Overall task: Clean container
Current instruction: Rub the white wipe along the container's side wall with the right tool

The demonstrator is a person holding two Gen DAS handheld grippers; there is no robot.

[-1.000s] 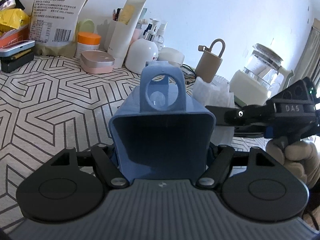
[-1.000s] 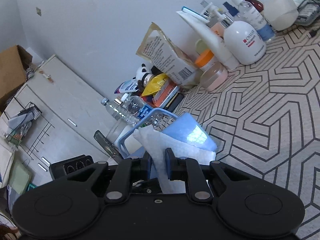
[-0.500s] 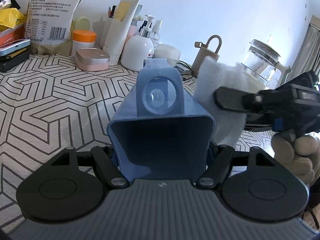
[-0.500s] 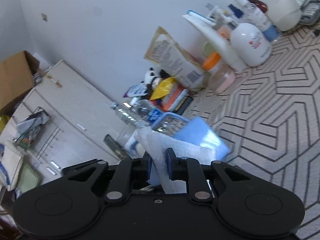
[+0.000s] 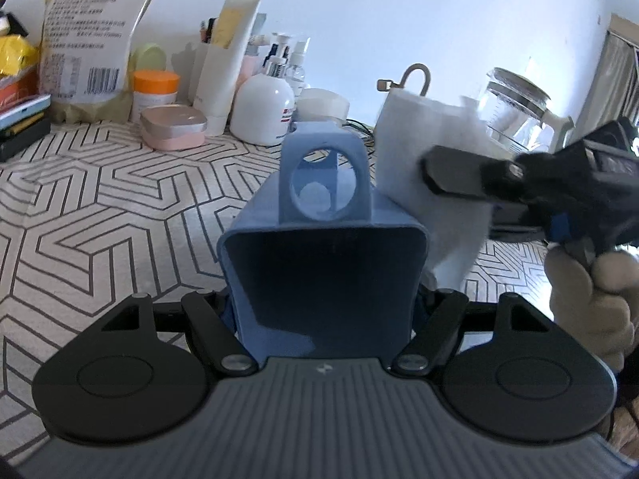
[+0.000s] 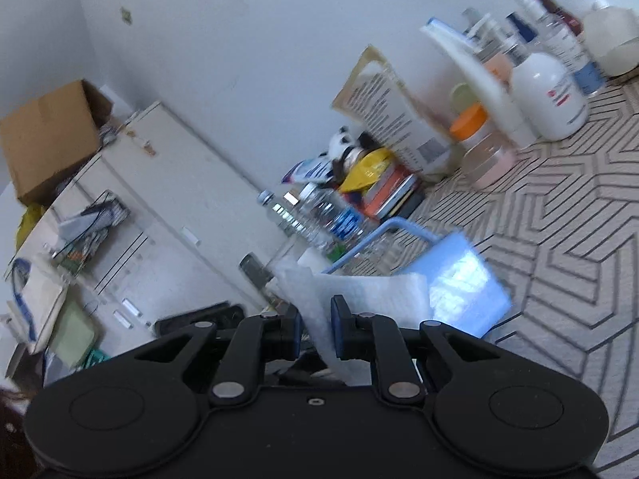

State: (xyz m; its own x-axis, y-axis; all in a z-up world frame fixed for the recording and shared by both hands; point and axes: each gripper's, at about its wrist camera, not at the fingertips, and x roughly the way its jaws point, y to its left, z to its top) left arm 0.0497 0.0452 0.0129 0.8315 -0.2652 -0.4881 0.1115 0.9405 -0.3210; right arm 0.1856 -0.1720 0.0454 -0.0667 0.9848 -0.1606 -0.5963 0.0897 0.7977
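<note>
Change since earlier: the white wipe [image 5: 431, 167] is carried by the right gripper [image 6: 315, 329] from low beside the container to a raised spot against its right outer wall; the container is kept in the same clamp throughout.
Left gripper [image 5: 325, 311]: closed on the blue container [image 5: 325, 255], which is held between the fingers with its open mouth turned back toward the camera.
Right gripper state: pinched on the wipe, whose free sheet is fanned out ahead of the fingers [image 6: 339, 329].
Container location: held above the patterned table [image 5: 100, 199], its long axis running forward along the left fingers, the handle loop on the far upper side.
Deciding relation: the wipe is placed to the right of the container and just outside the rim; the mouth is judged to lie leftward and toward the left camera from the wipe, so a sweep in over the right edge is called for.
Seen only from the left wrist: the dark interior and the mouth's rim.
Seen only from the right wrist: the lit outer wall of the container [image 6: 463, 283] and the wipe's fold between the fingers; contact of wipe and wall cannot be told.
</note>
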